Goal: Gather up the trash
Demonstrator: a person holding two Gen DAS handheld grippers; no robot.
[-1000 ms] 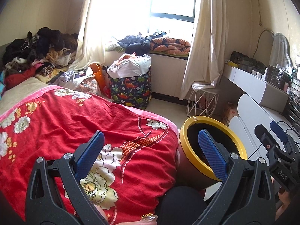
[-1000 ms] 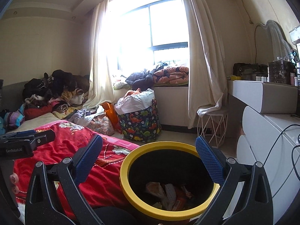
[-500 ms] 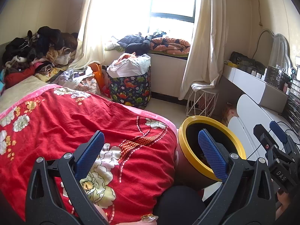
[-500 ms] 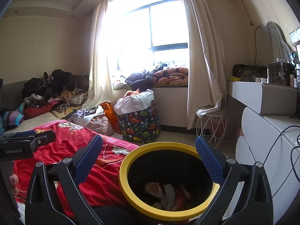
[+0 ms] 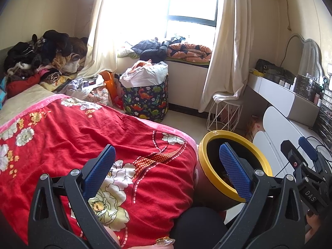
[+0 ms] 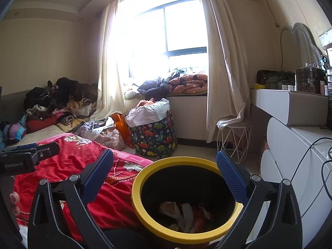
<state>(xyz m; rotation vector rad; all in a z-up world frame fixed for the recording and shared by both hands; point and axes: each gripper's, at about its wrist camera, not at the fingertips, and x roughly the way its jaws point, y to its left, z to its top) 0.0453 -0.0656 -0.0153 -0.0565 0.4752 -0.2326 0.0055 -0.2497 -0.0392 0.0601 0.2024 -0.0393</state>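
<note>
From the right wrist view I see the bin [image 6: 186, 199], a dark container with a yellow rim, directly below and between the jaws of the right gripper [image 6: 165, 170]. Its opening faces up toward the camera. The trash [image 6: 186, 213] lies at the bottom of the bin: crumpled pale paper and red wrappers, piled together. I cannot make out the separate pieces.

From the left wrist view the bin [image 5: 234, 143] stands at the right, just beside the corner of the bed, touching or nearly touching the red blanket [image 5: 83, 137]. The right-hand finger of the left gripper [image 5: 166, 164] overlaps the bin's opening in the picture; the left-hand finger sits over the blanket.

Hidden or cut off: the bin's near wall is blocked by gripper frames in both views, and its base is out of sight. A dark rounded shape at the lower edge of both views is not identifiable. The right gripper [image 5: 305, 166] shows only partly at the left view's edge.

Jaws, right: spread wide, holding nothing, touching nothing.
Jaws, left: spread wide, holding nothing; I see no contact with the blanket or the bin.

A dinosaur-print basket [image 6: 154, 139] stands on the floor near the window, well apart from the bin.
</note>
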